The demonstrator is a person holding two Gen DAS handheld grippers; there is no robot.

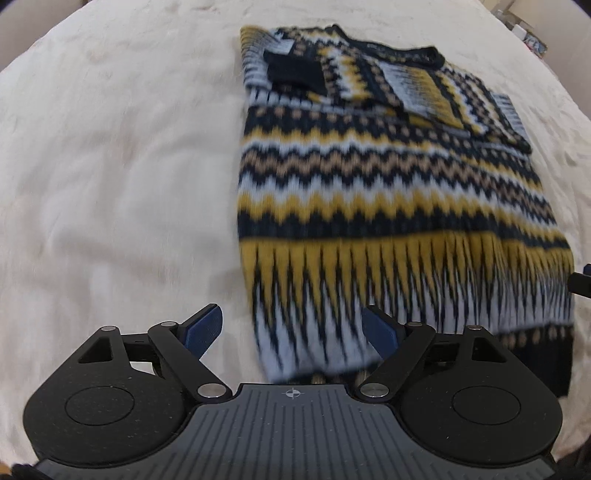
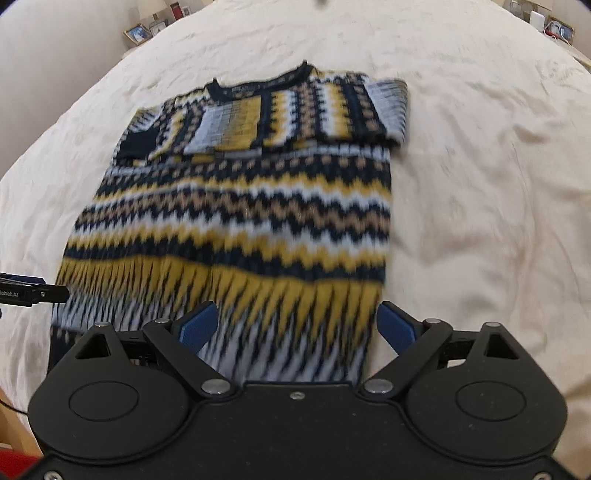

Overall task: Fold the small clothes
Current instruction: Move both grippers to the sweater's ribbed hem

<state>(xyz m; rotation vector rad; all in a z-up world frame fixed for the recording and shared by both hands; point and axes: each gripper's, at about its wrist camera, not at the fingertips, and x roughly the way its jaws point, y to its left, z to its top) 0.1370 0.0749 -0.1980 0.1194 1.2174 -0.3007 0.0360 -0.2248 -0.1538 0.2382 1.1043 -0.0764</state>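
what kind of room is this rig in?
Most likely a bedroom. The sweater lies on a cream bedspread that fills both views, and beside the bed there are framed photos and a lamp, as on nightstands.

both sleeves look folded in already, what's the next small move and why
Probably lower both open grippers onto the sweater's near hem and pinch its two corners. The left gripper sits at the hem's left corner, the right gripper at its right one, and the sleeves already lie across the chest, so folding the hem toward the collar seems next.
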